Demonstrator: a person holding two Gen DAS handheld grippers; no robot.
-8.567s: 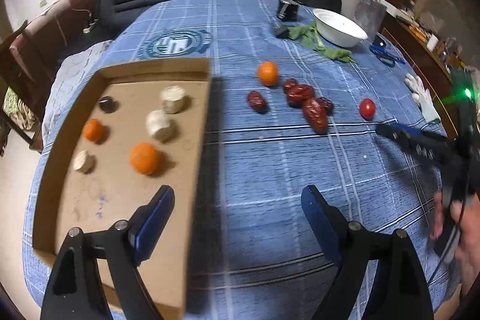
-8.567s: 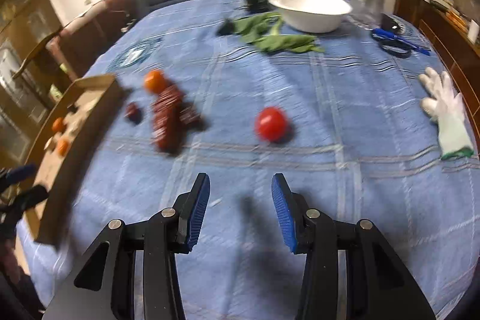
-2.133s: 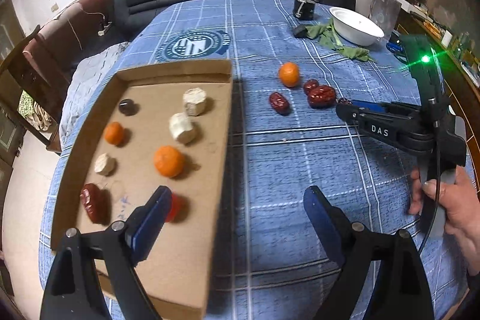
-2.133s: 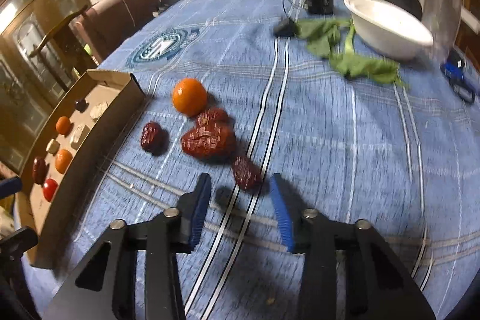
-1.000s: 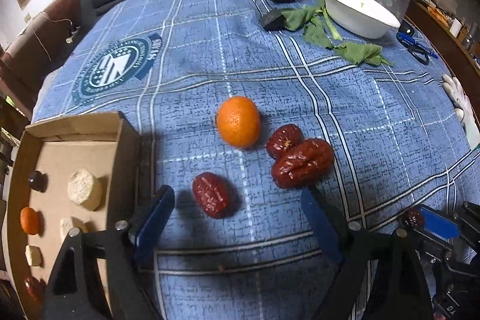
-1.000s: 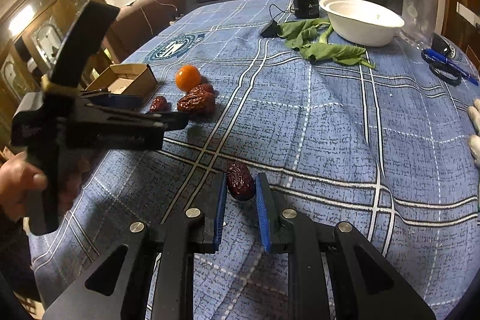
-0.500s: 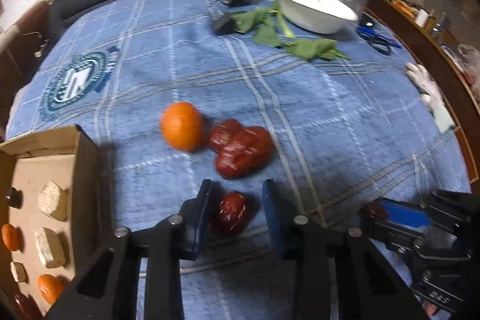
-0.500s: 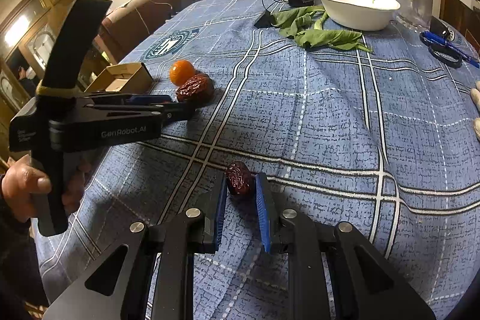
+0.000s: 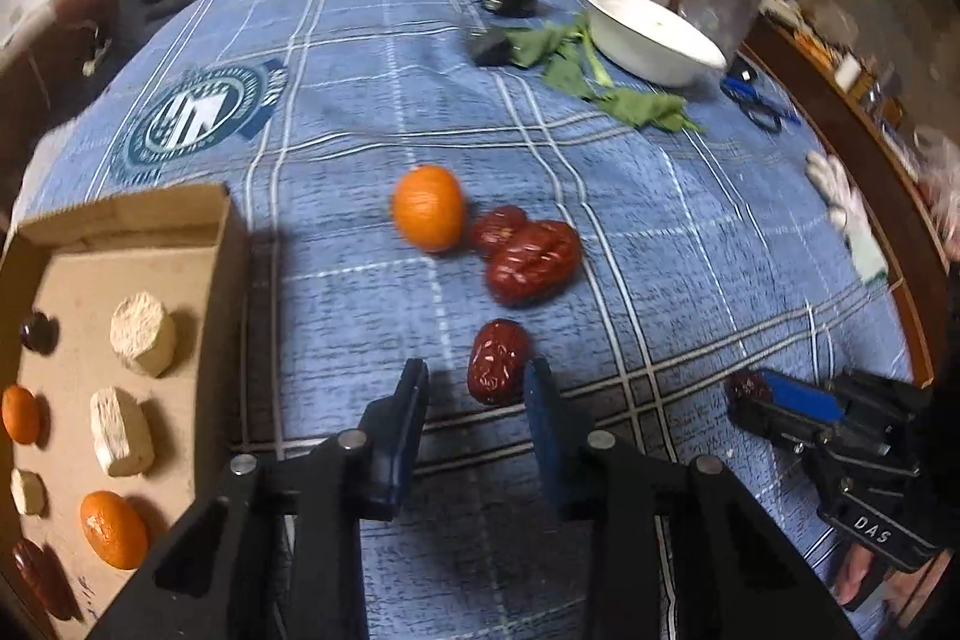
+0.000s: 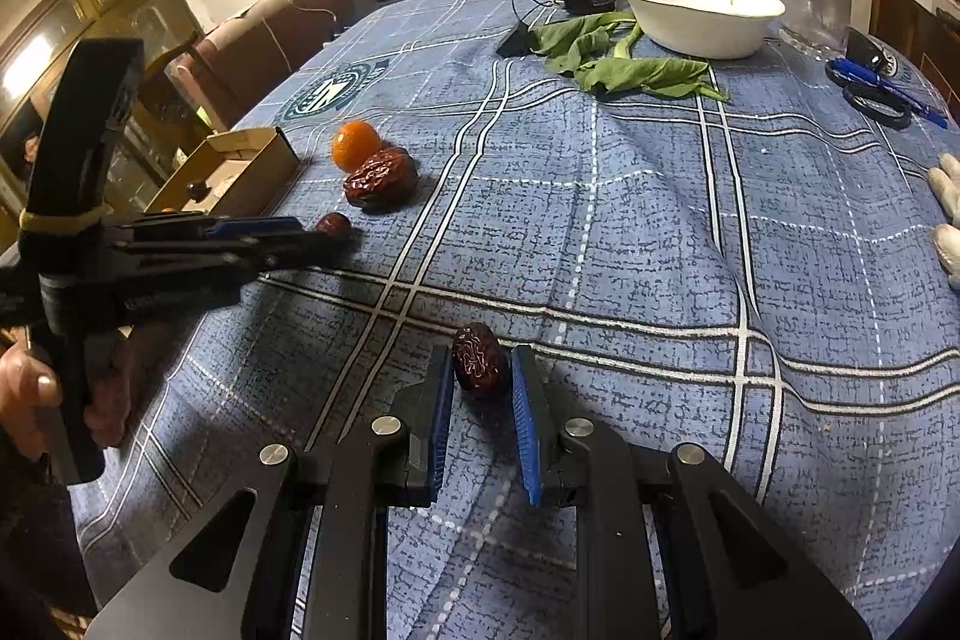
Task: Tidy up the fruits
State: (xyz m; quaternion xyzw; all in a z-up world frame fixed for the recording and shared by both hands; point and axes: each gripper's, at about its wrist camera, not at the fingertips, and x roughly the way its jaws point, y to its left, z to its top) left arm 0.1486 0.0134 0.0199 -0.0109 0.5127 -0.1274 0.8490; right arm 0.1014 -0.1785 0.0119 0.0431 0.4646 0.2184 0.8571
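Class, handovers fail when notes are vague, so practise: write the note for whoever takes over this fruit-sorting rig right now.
Left gripper: open, straddling a loose date on the tablecloth, not clamped.
Right gripper: shut on a second date.
Done: several fruits already in the cardboard tray.
Left: both these dates, plus the orange and two touching dates beside it.

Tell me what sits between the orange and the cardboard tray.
Nothing: left wrist view shows bare blue checked tablecloth between the round orange and brown cardboard tray.
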